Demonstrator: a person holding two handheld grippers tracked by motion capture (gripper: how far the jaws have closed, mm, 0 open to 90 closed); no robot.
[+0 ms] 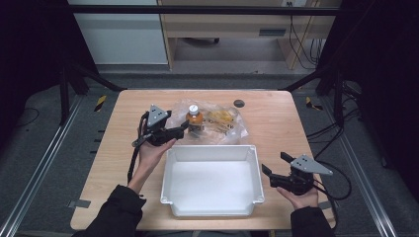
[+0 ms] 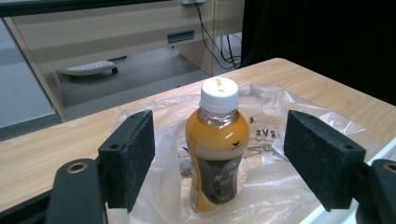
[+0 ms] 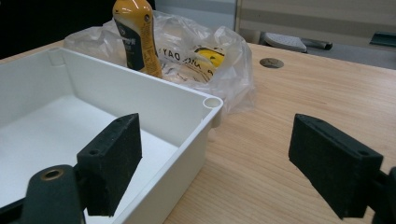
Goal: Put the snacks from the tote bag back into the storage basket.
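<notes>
An orange drink bottle (image 1: 194,119) (image 2: 216,149) (image 3: 136,37) with a white cap and dark label stands upright on a clear plastic bag (image 1: 217,123) (image 2: 261,163) (image 3: 205,56) at the table's far middle. My left gripper (image 1: 187,127) (image 2: 231,158) is open, its pads on either side of the bottle without touching it. A white tray (image 1: 210,152) (image 3: 163,100) lies empty at the near middle. My right gripper (image 1: 274,165) (image 3: 229,163) is open over the table beside the tray's right rim, holding nothing.
Something yellow (image 1: 221,118) (image 3: 208,53) lies inside the bag to the right of the bottle. A round dark grommet (image 1: 239,103) (image 3: 271,62) is set in the tabletop at the back. Desk legs and cables stand on the floor beyond the table.
</notes>
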